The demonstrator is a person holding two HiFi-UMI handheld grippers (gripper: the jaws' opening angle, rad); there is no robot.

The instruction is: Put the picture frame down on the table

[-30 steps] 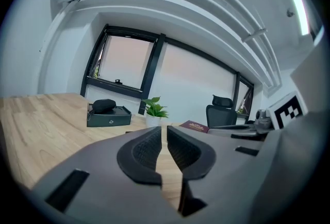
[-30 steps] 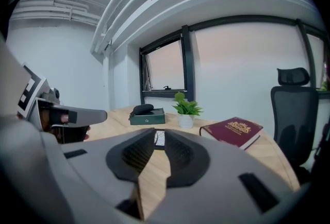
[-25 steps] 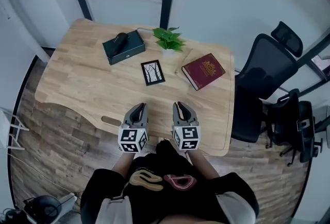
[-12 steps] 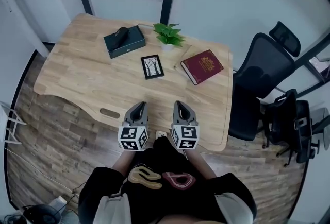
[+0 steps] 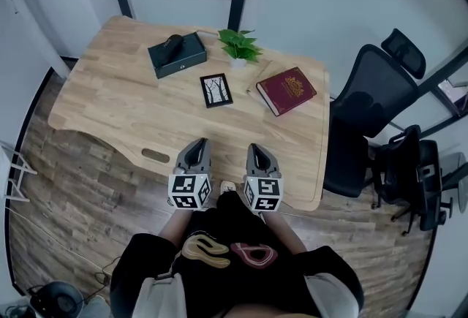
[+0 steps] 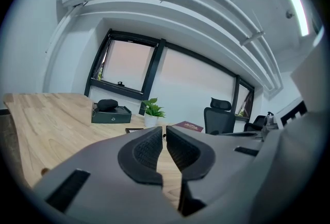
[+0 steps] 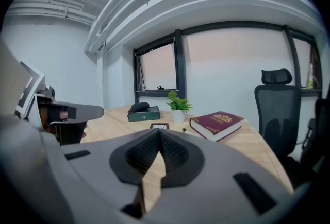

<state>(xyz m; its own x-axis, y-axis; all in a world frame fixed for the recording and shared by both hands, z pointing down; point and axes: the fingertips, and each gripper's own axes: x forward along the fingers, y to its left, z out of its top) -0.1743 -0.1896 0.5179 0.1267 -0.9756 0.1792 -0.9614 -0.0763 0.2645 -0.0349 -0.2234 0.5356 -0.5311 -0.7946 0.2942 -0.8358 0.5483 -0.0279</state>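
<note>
Two hand-held grippers are hovering side by side over the near edge of the table, close to the person's body. The left hand-held gripper is keeping its jaws drawn in to a thin slit with nothing between them. The right hand-held gripper is holding its jaw tips together, also on nothing.

The picture frame is lying flat on the table, face up, about midway between the near and far edges and well apart from both hand-held grippers. It is sitting between the dark green box toward the far left corner and the red book toward the right edge, with the potted plant just beyond it. So the frame is already resting as the task sentence asks; whether the task laid it there is not showing.

Both hand-held grippers are pointing toward the far edge, and the frame is lying straight ahead of the gap between them, a little to the left one's side. Its long axis is running roughly from near edge to far edge, slightly slanted. By my reading, the left hand-held gripper is standing the nearer of the two.
</note>
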